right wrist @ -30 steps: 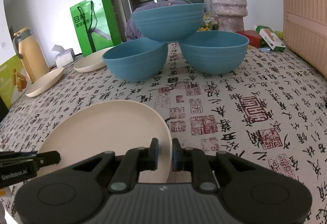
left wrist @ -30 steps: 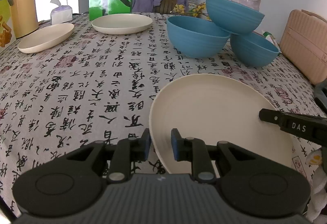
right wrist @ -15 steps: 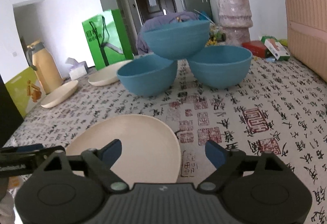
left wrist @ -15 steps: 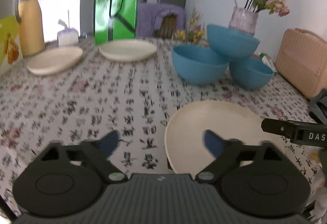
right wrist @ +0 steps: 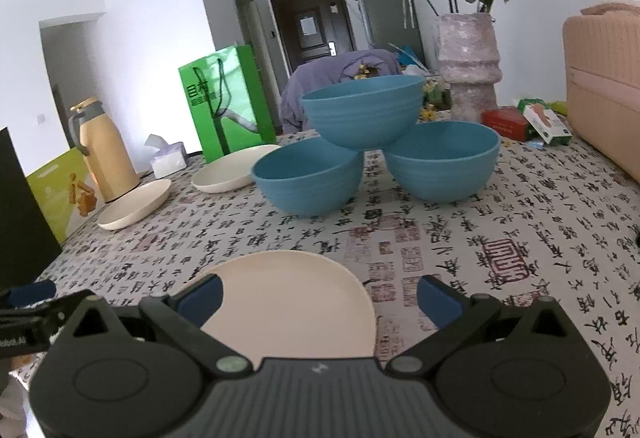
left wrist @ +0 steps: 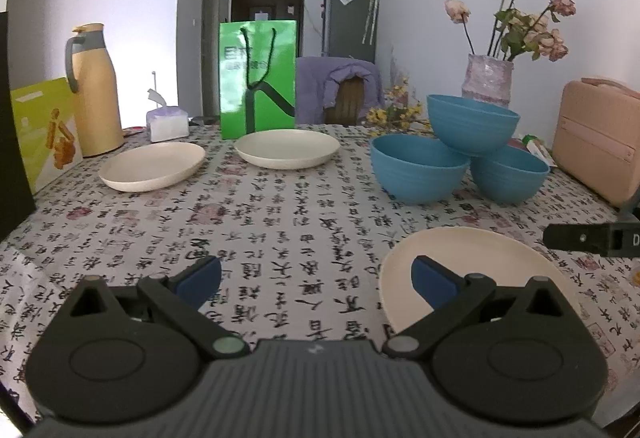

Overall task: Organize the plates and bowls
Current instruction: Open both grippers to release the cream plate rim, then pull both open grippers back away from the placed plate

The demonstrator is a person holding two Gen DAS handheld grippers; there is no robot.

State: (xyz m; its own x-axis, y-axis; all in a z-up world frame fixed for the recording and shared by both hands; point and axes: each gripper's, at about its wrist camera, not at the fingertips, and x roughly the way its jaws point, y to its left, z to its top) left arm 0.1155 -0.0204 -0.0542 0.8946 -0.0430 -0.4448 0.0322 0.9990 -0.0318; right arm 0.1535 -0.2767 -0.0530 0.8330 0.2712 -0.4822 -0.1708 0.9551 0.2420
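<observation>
Both claws are spread wide with nothing pinched in either one, though the right gripper (right wrist: 318, 296) has jaws just finishing opening. The near plate (right wrist: 296, 302) lies flat on the tablecloth (right wrist: 520, 238), down low and close in front of both claws. From the right wrist camera it sits in the gap between the two blue pads, more toward the left pad (right wrist: 200, 296), with its right edge stopping short of the right pad, and neither pad presses on it. From the left wrist camera the left gripper (left wrist: 316, 276) has only bare cloth in the middle of its gap; the same plate (left wrist: 480, 262) is off to the right, behind the right pad, and the tip of the other claw pokes in from the right edge above it. Farther back on the right there are three blue bowls: two on the table, left bowl (left wrist: 418, 170) and right bowl (left wrist: 510, 174), with the top bowl (left wrist: 472, 124) perched on their rims. Two more plates sit far left, one far-left plate (left wrist: 152, 166) and the middle plate (left wrist: 286, 148) in front of a green bag (left wrist: 258, 78)
</observation>
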